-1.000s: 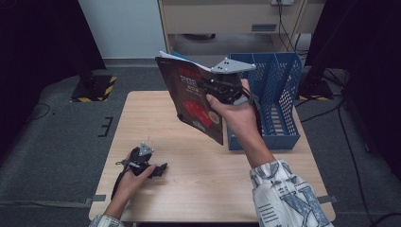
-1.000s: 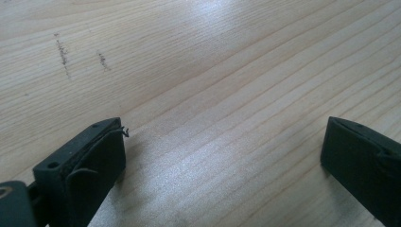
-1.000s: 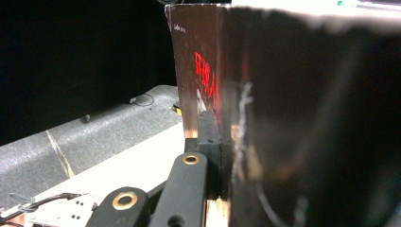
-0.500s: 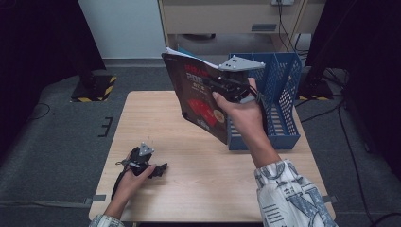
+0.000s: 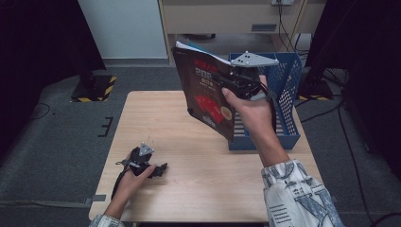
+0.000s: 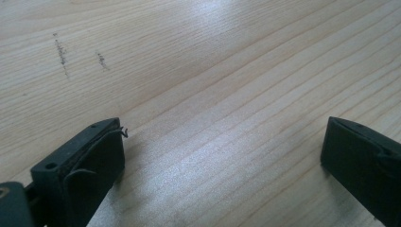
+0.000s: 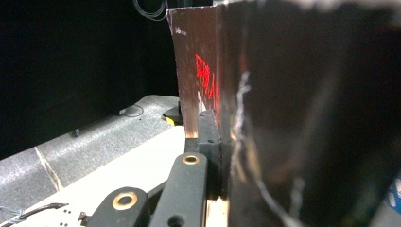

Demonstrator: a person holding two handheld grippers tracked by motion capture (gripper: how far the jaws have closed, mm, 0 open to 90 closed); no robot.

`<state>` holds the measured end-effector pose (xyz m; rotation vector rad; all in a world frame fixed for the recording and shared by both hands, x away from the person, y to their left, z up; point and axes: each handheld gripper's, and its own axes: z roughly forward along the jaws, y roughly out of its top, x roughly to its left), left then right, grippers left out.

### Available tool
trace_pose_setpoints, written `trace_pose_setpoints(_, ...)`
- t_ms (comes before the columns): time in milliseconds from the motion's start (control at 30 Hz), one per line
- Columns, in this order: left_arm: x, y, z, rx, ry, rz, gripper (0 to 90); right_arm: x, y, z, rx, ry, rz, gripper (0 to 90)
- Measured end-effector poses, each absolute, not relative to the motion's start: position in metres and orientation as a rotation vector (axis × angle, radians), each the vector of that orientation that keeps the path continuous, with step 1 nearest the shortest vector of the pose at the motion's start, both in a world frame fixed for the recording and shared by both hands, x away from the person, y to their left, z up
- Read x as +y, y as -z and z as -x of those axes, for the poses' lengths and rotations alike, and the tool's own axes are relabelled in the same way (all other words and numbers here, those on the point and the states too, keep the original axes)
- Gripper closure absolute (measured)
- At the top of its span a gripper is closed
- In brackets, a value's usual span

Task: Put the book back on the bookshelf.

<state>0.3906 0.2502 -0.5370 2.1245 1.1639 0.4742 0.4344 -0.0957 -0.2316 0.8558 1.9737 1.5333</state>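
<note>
A dark book with red print on its cover hangs upright and tilted over the table's right half, just left of the blue basket. My right gripper is shut on the book's edge, held up by a hand with a patterned sleeve. In the right gripper view the book looms close, with one black jaw pressed flat against its cover. My left gripper rests on the wooden table near the front left. Its jaws stand wide open over bare wood.
The blue slatted basket stands at the table's right edge, its open top just behind the book. A pale cabinet stands past the far edge. Grey floor with cables surrounds the table. Faint pencil marks show on the wood.
My right gripper has carried the book a little to the right, closer to the basket. The left gripper has stayed where it was.
</note>
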Motion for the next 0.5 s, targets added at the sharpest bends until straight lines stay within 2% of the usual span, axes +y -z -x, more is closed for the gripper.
trace_pose_setpoints(500, 0.250, 0.537, -0.391, 1.164, -0.474, -2.124, 0.0, -0.132, 0.236, -0.430, 1.937, -1.498, -0.912, 87.1)
